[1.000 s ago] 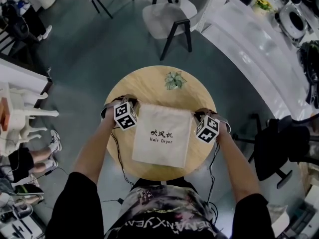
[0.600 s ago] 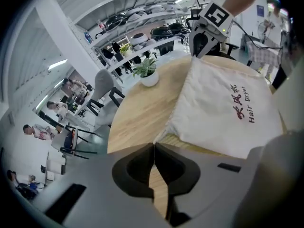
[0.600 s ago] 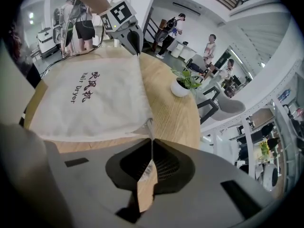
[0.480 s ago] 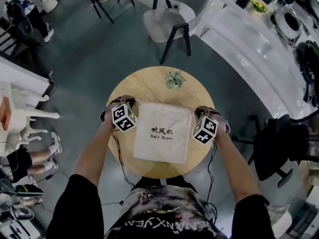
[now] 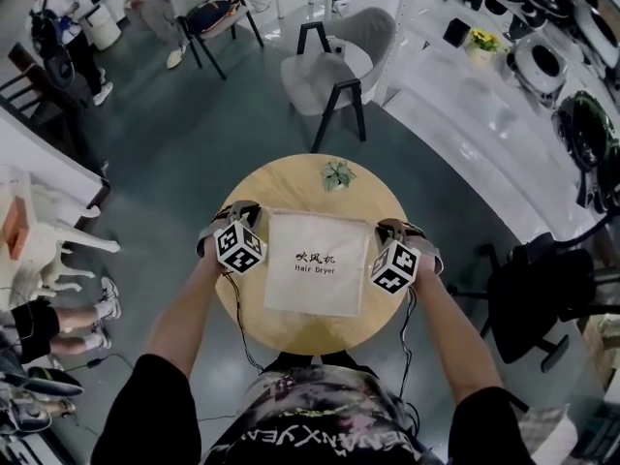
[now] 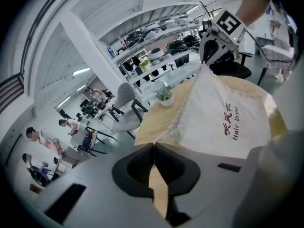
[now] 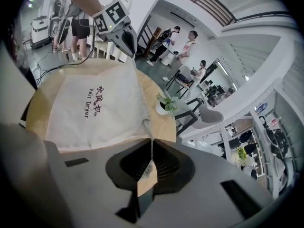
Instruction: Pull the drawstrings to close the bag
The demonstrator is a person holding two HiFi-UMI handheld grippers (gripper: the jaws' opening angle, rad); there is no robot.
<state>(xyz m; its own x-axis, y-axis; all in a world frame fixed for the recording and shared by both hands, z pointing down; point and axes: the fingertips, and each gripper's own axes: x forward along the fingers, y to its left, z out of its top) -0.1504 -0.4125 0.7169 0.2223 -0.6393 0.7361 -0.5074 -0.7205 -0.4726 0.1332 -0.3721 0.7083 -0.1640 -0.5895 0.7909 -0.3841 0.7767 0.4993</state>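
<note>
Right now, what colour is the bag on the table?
The bag is cream, nearly white. It shows best in the right gripper view.

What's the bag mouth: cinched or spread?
Spread. Top edge of the Hair Dryer bag spans full width between left gripper and right gripper, barely gathered.

The cream "Hair Dryer" cloth bag (image 5: 318,284) rests on the round table (image 5: 291,177), a drawstring (image 7: 146,123) leaving its top corner.

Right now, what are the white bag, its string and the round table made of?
The bag: probably cotton or canvas, matte off-white; it creases and sags softly. The drawstring: thin pale cord, fibre unclear. The table: looks like light wood or veneer, smooth, with faint grain.
</note>
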